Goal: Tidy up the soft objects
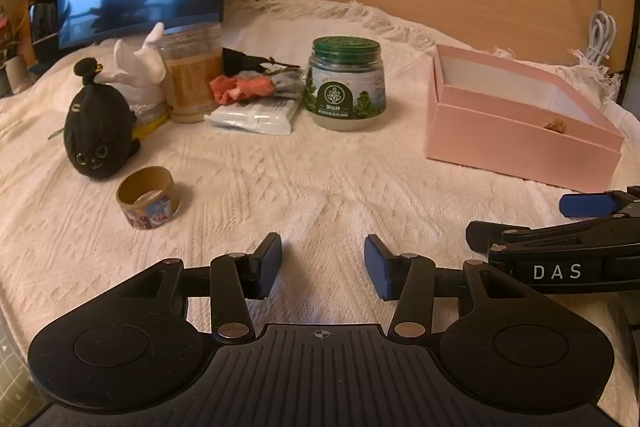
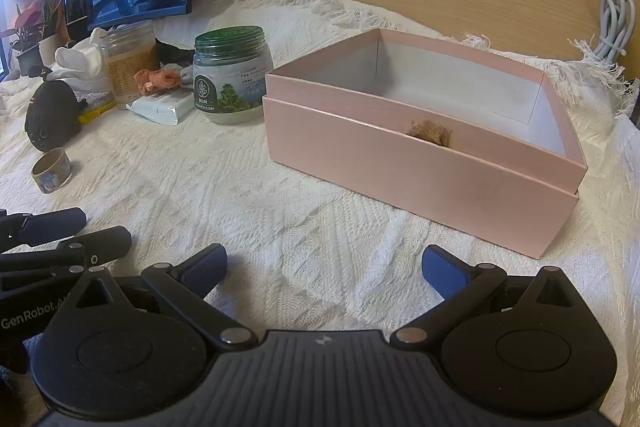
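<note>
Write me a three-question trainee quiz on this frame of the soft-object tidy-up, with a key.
1. True or false: the pink box already has something small and tan in it.
2. What sits directly in front of the black plush toy on the white blanket? A. a green-lidded jar B. a tape roll C. a coiled cable
3. Fill in: the left gripper and right gripper are both ____ and hold nothing.

Key
1. True: a tan item shows over the near wall.
2. B: the tape roll.
3. open
</note>
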Action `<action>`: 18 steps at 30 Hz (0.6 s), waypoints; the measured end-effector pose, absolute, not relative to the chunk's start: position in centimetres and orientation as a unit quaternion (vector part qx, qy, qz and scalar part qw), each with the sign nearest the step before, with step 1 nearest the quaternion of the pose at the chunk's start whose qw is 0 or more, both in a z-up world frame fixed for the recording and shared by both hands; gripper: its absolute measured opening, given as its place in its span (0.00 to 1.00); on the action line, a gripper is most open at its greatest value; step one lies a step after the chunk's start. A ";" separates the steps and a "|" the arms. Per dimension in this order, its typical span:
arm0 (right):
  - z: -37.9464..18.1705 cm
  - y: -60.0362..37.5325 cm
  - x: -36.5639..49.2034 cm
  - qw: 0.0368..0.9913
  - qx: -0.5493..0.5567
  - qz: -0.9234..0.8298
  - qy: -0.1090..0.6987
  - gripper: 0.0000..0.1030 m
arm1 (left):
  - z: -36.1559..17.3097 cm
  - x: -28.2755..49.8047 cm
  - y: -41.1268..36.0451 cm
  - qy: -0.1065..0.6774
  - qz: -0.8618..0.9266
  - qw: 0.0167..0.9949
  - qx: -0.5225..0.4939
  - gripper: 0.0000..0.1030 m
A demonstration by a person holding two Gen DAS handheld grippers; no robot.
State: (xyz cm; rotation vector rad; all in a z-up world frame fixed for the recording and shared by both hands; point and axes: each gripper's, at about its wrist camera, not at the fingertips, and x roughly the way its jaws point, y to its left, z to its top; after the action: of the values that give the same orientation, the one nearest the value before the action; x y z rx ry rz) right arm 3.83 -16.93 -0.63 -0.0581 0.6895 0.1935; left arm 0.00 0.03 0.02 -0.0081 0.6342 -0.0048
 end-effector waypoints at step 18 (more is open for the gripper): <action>-0.6 -16.9 3.8 0.936 -0.029 0.095 0.337 1.00 | 0.0 0.0 0.0 0.311 -0.001 0.950 0.000 0.50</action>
State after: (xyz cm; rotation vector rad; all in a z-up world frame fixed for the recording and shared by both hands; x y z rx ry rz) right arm 3.82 -16.93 -0.65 -0.0584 0.6893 0.1933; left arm 0.00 0.00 0.01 -0.0002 0.6334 -0.0021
